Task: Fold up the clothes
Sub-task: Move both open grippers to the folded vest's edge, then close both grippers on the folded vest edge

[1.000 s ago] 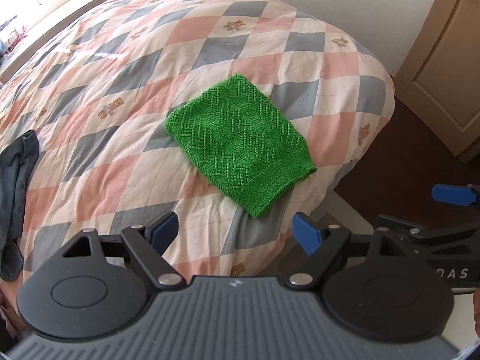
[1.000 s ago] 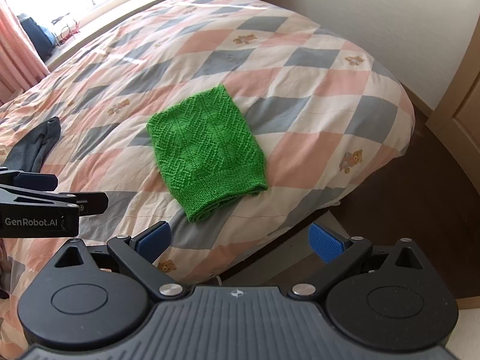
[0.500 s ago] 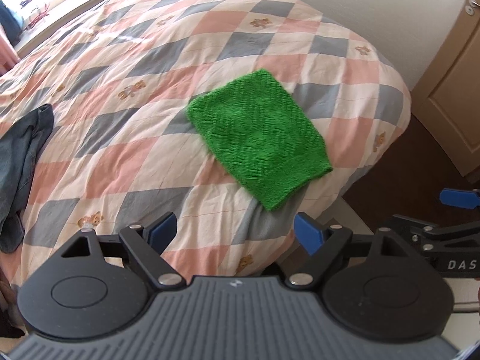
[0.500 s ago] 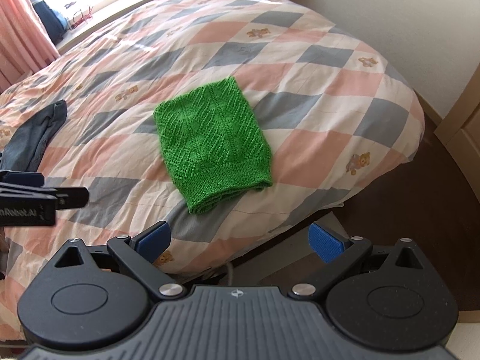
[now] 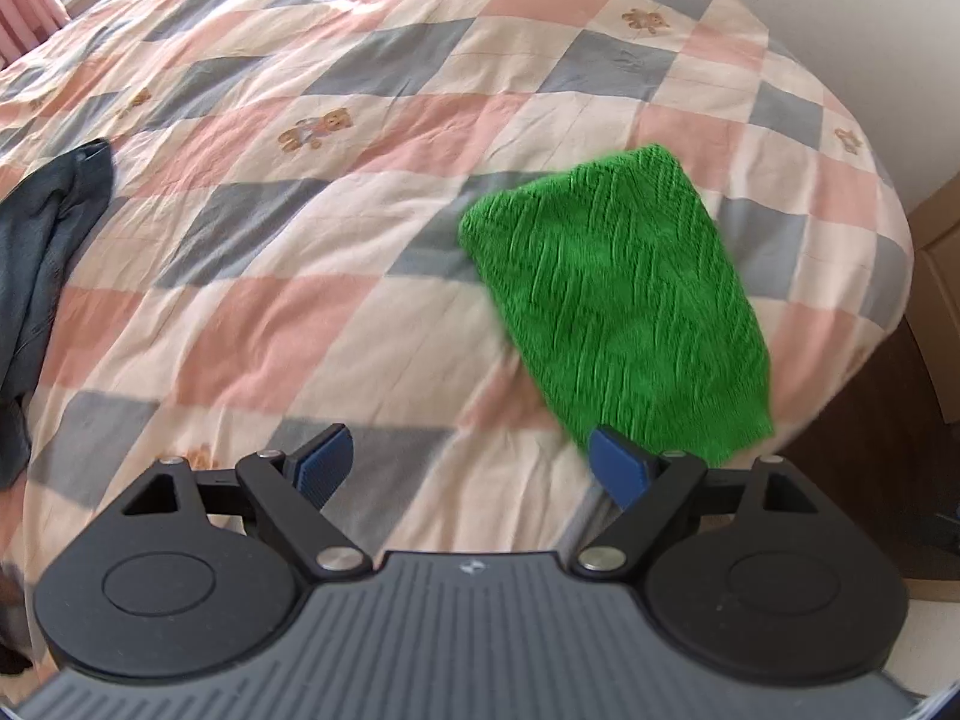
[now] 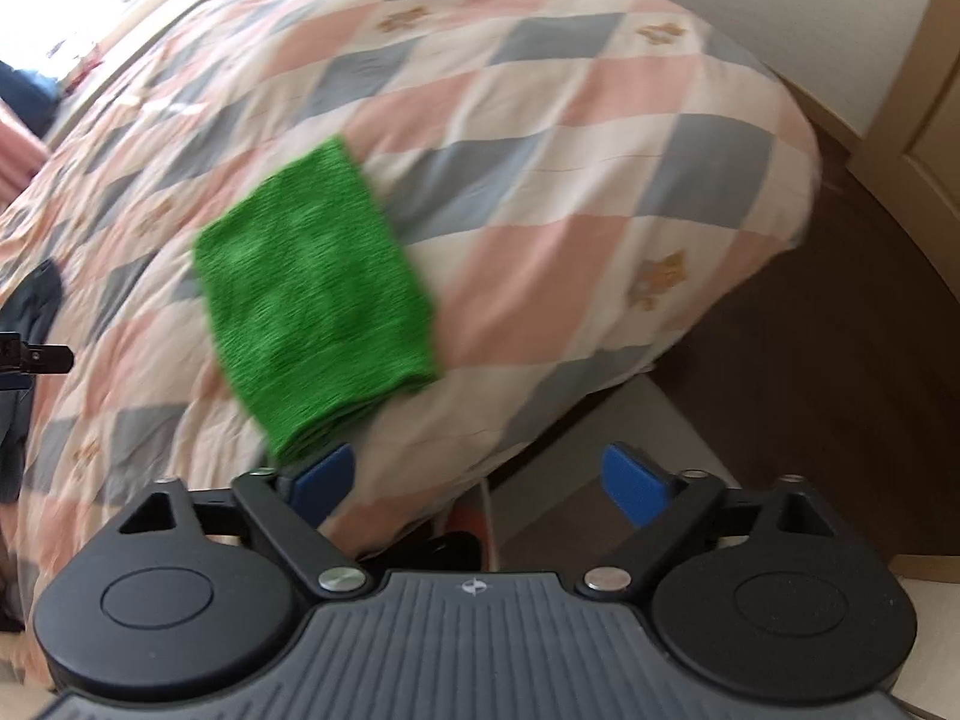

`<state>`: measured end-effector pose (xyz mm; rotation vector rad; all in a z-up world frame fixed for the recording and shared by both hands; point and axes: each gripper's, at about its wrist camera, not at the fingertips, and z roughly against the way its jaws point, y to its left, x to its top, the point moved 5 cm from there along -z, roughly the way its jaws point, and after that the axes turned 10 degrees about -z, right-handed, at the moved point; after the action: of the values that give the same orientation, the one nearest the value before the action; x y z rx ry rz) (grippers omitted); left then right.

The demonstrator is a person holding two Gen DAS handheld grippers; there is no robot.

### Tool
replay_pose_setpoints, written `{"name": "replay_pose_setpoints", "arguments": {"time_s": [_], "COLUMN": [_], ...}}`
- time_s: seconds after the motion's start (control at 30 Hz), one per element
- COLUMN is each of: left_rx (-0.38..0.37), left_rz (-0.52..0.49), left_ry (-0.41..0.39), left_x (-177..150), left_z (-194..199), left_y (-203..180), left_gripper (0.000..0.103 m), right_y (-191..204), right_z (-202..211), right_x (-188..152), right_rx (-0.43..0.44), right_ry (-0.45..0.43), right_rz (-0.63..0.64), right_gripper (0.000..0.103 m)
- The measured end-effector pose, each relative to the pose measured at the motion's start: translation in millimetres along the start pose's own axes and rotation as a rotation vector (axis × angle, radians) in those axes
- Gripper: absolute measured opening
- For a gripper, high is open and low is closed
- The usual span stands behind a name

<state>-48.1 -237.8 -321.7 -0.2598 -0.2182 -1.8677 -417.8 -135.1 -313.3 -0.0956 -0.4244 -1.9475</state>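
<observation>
A folded green knitted garment [image 5: 618, 306] lies flat on the checked bedspread [image 5: 336, 192] near the bed's foot corner; it also shows, blurred, in the right wrist view [image 6: 312, 306]. My left gripper [image 5: 474, 471] hovers open over the bedspread, its right fingertip just in front of the green knit's near edge, nothing between the fingers. My right gripper [image 6: 480, 480] is open too, held off the bed's edge, its left fingertip below the knit's near corner. A dark grey garment [image 5: 42, 276] lies crumpled at the bed's left side.
The bedspread [image 6: 570, 192] drops off at the right to a dark wooden floor [image 6: 840, 408]. A pale box or bed base [image 6: 600, 450] sits under the bed's corner. A wooden door [image 5: 942, 276] stands at the far right. Part of the left gripper [image 6: 30, 360] shows at the left edge.
Both grippers have swung left and moved closer to the bed; the green knit now sits right in the left view and left in the right view. Both stay open.
</observation>
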Motion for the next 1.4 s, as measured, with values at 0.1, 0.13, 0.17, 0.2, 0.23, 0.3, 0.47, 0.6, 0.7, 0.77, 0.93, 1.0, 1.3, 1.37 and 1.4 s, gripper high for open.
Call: {"name": "replay_pose_setpoints", "arguments": {"time_s": [0.1, 0.13, 0.17, 0.2, 0.23, 0.3, 0.47, 0.6, 0.7, 0.77, 0.93, 1.0, 1.3, 1.37, 1.4], "left_rx": [-0.021, -0.028, -0.036, -0.043, -0.042, -0.034, -0.058, -0.075, -0.117, -0.144, -0.164, -0.152, -0.329, -0.38, -0.408], "left_rz": [0.0, 0.0, 0.0, -0.003, -0.008, -0.01, 0.037, 0.106, 0.178, 0.214, 0.299, 0.332, 0.508, 0.55, 0.575], "left_ry": [0.014, 0.018, 0.024, 0.03, 0.036, 0.048, 0.066, 0.093, 0.105, 0.098, 0.096, 0.108, -0.004, -0.033, -0.044], "left_x": [25, 33, 40, 48, 55, 62, 62, 49, 39, 35, 29, 26, 21, 19, 19], "left_z": [-17, -23, -29, -37, -44, -54, -70, -89, -105, -115, -151, -166, -185, -191, -194], "left_y": [1, 2, 2, 2, 3, 6, 17, 21, 17, 12, 4, 3, 1, 3, 4], "left_gripper": [0.084, 0.084, 0.084, 0.084, 0.084, 0.084, 0.086, 0.086, 0.086, 0.086, 0.086, 0.085, 0.085, 0.085, 0.085], "right_y": [-13, -15, -16, -17, -16, -12, 15, 45, 66, 79, 91, 93, 94, 94, 94], "right_z": [-6, -8, -11, -15, -18, -28, -52, -78, -103, -122, -181, -198, -256, -266, -269], "right_x": [24, 32, 39, 47, 53, 64, 80, 95, 109, 117, 133, 139, 155, 154, 153], "right_rx": [-0.008, -0.005, 0.007, 0.022, 0.039, 0.074, 0.159, 0.245, 0.297, 0.329, 0.392, 0.423, 0.603, 0.63, 0.646], "right_ry": [0.002, -0.002, -0.008, -0.015, -0.022, -0.011, 0.051, 0.092, 0.117, 0.131, 0.207, 0.23, 0.316, 0.341, 0.353], "right_rz": [-0.043, -0.064, -0.088, -0.111, -0.135, -0.171, -0.155, -0.072, 0.016, 0.081, 0.182, 0.203, 0.178, 0.157, 0.15], "right_gripper": [0.079, 0.079, 0.079, 0.079, 0.079, 0.08, 0.084, 0.084, 0.084, 0.085, 0.085, 0.08, 0.075, 0.075, 0.073]}}
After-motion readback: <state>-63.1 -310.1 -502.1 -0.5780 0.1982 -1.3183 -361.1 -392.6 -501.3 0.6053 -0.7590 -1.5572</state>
